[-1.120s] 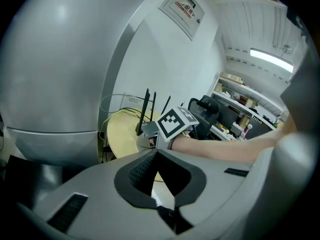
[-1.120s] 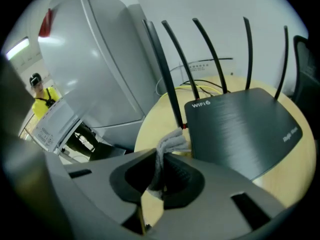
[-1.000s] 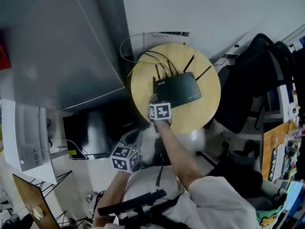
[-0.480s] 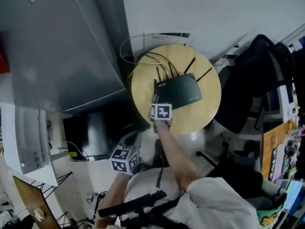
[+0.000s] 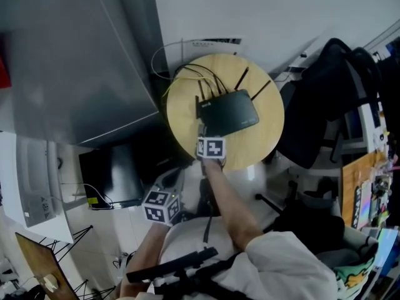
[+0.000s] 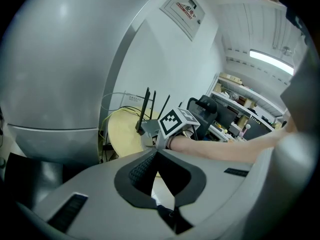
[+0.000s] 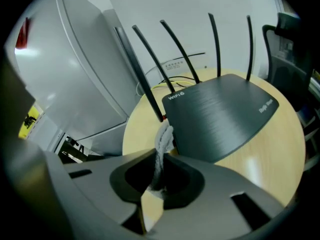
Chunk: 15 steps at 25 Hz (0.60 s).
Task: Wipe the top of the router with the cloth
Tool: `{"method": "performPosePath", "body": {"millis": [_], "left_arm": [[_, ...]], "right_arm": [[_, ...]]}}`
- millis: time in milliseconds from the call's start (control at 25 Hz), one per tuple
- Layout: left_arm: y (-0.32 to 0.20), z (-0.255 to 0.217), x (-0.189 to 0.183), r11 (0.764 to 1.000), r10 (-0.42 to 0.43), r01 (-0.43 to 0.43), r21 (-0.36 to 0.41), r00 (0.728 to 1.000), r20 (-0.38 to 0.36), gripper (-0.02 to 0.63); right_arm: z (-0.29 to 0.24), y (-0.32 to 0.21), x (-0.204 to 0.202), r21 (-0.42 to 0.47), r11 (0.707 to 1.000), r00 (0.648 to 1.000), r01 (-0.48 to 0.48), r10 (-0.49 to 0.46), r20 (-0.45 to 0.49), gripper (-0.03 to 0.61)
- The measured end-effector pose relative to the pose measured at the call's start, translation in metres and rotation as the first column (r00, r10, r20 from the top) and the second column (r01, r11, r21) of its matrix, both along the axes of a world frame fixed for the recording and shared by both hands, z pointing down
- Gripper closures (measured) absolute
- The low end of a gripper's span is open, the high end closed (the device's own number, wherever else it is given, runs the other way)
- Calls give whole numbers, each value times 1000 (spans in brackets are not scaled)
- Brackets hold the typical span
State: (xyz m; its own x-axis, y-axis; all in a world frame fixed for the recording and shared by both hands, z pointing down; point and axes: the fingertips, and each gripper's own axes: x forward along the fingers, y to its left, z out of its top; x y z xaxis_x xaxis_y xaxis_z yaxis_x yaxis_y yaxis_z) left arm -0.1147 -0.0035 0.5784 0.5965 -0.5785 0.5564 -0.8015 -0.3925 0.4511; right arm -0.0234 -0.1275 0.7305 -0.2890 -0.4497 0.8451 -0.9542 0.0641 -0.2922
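A black router (image 5: 228, 110) with several antennas lies on a round wooden table (image 5: 262, 139). In the right gripper view the router (image 7: 225, 115) fills the middle, its flat top bare. My right gripper (image 7: 160, 156) is shut on a white cloth (image 7: 163, 139), which hangs bunched at the router's near left corner, beside an antenna base. From the head view the right gripper (image 5: 203, 132) sits at that same corner. My left gripper (image 5: 170, 183) hangs low beside the table, away from the router. Its jaws (image 6: 152, 151) are shut and hold nothing.
A large grey cabinet (image 5: 75, 55) stands left of the table. Yellow and black cables (image 5: 187, 77) trail behind the router toward the white wall. A black chair with a dark bag (image 5: 325, 105) stands to the right. A dark box (image 5: 109, 174) is on the floor.
The head view has shifted a little, so the table sits slightly higher in frame. My right gripper stays at the router's near left corner with the cloth. The left gripper has barely moved.
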Motion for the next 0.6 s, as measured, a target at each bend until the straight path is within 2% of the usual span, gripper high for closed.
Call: {"method": "performPosePath", "body": {"millis": [240,600], "left_arm": [[18,-1,6,1000,21,-21,7,1000,0,624],[40,-3,23,999,41,-41,21,999,-6,624]], "right_arm": [[-8,17,15,62,998,1000,13,-13,-12,540],[-1,54,50,31,999,1000,10,-9,-26,538]]}}
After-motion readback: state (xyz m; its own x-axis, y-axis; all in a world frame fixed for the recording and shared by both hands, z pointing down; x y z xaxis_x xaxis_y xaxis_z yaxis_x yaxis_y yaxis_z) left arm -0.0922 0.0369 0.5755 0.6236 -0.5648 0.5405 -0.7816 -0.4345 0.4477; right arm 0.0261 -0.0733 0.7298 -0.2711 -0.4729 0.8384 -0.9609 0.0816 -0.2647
